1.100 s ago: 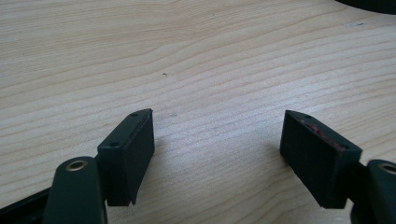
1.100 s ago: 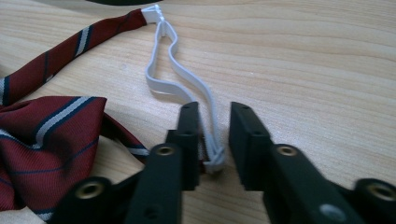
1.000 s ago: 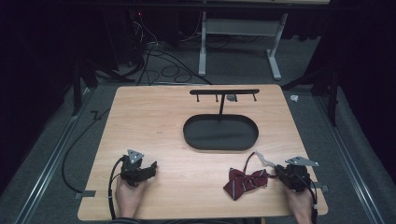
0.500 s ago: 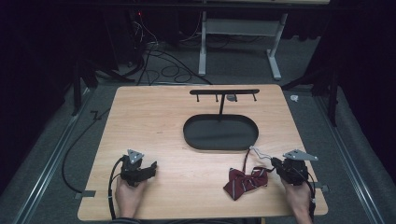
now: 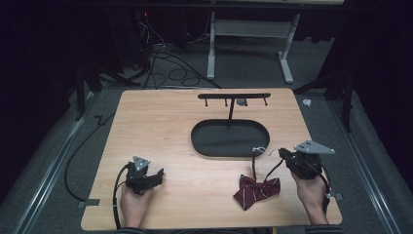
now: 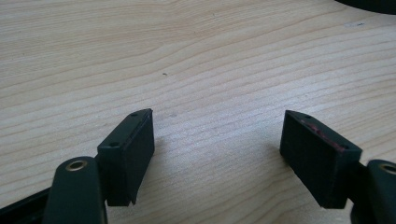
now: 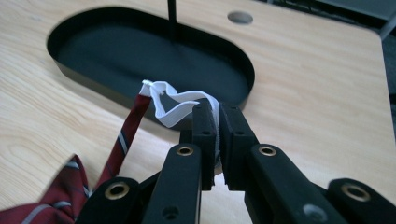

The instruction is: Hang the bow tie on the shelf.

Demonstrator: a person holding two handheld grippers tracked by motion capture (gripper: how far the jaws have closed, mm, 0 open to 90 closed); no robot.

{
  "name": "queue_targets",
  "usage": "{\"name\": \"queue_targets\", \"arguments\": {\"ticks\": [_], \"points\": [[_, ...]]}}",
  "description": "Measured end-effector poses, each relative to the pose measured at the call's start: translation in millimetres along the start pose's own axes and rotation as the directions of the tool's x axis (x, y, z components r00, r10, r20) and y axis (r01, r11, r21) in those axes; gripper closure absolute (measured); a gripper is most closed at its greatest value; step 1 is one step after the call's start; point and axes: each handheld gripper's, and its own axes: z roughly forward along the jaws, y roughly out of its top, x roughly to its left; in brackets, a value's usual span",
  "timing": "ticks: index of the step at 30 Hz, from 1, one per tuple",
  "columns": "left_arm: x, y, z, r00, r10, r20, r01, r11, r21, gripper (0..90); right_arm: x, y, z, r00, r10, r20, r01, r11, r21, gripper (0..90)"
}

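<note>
A dark red striped bow tie point(image 5: 255, 191) lies on the wooden table point(image 5: 160, 126) near its front right. The tie's red band point(image 5: 253, 165) rises from it to a white elastic loop point(image 5: 260, 150). My right gripper point(image 5: 282, 154) is shut on that loop and held above the table. In the right gripper view the elastic point(image 7: 170, 103) is pinched between the closed jaws of the right gripper point(image 7: 218, 113), with the band point(image 7: 127, 133) hanging down to the bow tie point(image 7: 56, 198). My left gripper point(image 5: 157, 176) rests at the front left, and the left gripper point(image 6: 219, 140) stands open over bare wood.
A black stand has an oval base tray point(image 5: 230, 138) in the table's middle and a crossbar with pegs point(image 5: 234, 96) behind it. In the right gripper view the tray's rim point(image 7: 84, 74) lies just beyond the elastic. Cables and a metal frame point(image 5: 248, 29) sit on the floor behind the table.
My right gripper has risen with the elastic in its jaws, pulling the tie's band up off the table. The bow itself stays on the wood. The left gripper has not moved.
</note>
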Motion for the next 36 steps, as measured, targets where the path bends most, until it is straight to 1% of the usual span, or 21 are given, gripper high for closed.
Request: {"name": "queue_targets", "arguments": {"ticks": [1,2,3,5,6,7,9,11,13,15,16,17,18,20,22,26,30,32,36], "points": [[0.0,0.0,0.0,1.0000,0.000,0.000,0.000,1.0000,0.000,26.6,0.0,0.0,0.0,1.0000,0.000,0.000,0.000,1.000,0.000,87.6],[0.0,-0.1,0.1,1.0000,0.000,0.000,0.000,1.0000,-0.001,26.6,0.4,7.7,-1.8,0.9999,-0.012,-0.005,0.012,1.000,-0.008,87.6],[0.0,0.0,0.0,1.0000,0.000,0.000,0.000,1.0000,0.000,26.6,0.4,7.7,-1.8,0.9999,-0.012,-0.005,0.012,1.000,-0.008,87.6],[0.0,0.0,0.1,1.0000,0.000,0.000,0.000,1.0000,-0.002,26.6,0.8,14.7,-4.1,0.9997,-0.022,-0.008,0.022,1.000,-0.020,87.6],[0.0,0.0,0.1,1.0000,0.000,0.000,0.000,1.0000,-0.001,26.6,1.1,21.2,-6.5,0.9996,-0.027,-0.014,0.026,0.999,-0.033,87.6],[0.0,0.0,0.1,1.0000,0.000,0.000,0.000,1.0000,-0.002,26.6,1.1,21.2,-6.5,0.9996,-0.027,-0.014,0.026,0.999,-0.033,87.6],[0.0,0.0,0.1,1.0000,0.000,0.000,0.000,1.0000,-0.001,26.7,2.2,29.8,-10.7,0.9990,-0.042,-0.016,0.041,0.998,-0.054,87.6],[0.0,0.0,0.1,1.0000,0.000,0.000,0.000,1.0000,-0.002,26.6,3.2,32.3,-11.8,0.9990,-0.040,-0.020,0.039,0.998,-0.058,87.6],[0.0,0.0,0.1,1.0000,0.000,0.000,0.000,1.0000,-0.001,26.6,4.9,40.0,-14.4,0.9980,-0.058,-0.023,0.056,0.996,-0.073,87.7],[0.0,0.0,0.1,1.0000,0.000,0.000,0.000,1.0000,-0.001,26.7,4.9,42.5,-15.3,0.9976,-0.064,-0.025,0.062,0.995,-0.076,87.7],[0.0,0.0,0.1,1.0000,-0.001,0.000,0.001,1.0000,-0.002,26.6,5.2,47.3,-16.8,0.9973,-0.069,-0.028,0.066,0.994,-0.091,87.7],[0.0,0.0,0.1,1.0000,-0.001,0.000,0.001,1.0000,-0.002,26.7,5.2,47.3,-16.8,0.9973,-0.069,-0.028,0.066,0.994,-0.091,87.7],[0.0,0.0,0.1,1.0000,0.000,0.000,0.000,1.0000,-0.002,26.7,6.1,51.9,-18.6,0.9971,-0.070,-0.030,0.067,0.993,-0.101,87.7],[0.0,0.0,0.1,1.0000,0.000,0.000,0.000,1.0000,-0.001,26.7,6.7,54.2,-19.3,0.9969,-0.071,-0.034,0.067,0.993,-0.102,87.7],[0.0,0.0,0.1,1.0000,0.000,0.000,0.000,1.0000,-0.001,26.6,7.9,61.2,-21.1,0.9956,-0.085,-0.039,0.080,0.991,-0.111,87.7],[0.0,0.0,0.1,1.0000,0.000,0.000,0.000,1.0000,-0.001,26.6,7.9,68.5,-23.1,0.9952,-0.086,-0.048,0.079,0.989,-0.124,87.7],[0.0,0.0,0.1,1.0000,0.000,0.000,0.000,1.0000,-0.001,26.6,9.7,79.2,-25.9,0.9939,-0.098,-0.052,0.090,0.986,-0.137,87.7],[0.0,0.0,0.1,1.0000,0.000,0.000,0.000,1.0000,-0.001,26.6,12.0,87.3,-27.1,0.9921,-0.114,-0.052,0.106,0.984,-0.146,87.7],[0.0,0.0,0.1,1.0000,0.000,0.000,0.000,1.0000,-0.001,26.6,12.9,94.6,-27.1,0.9912,-0.121,-0.053,0.112,0.982,-0.152,87.7]]}}
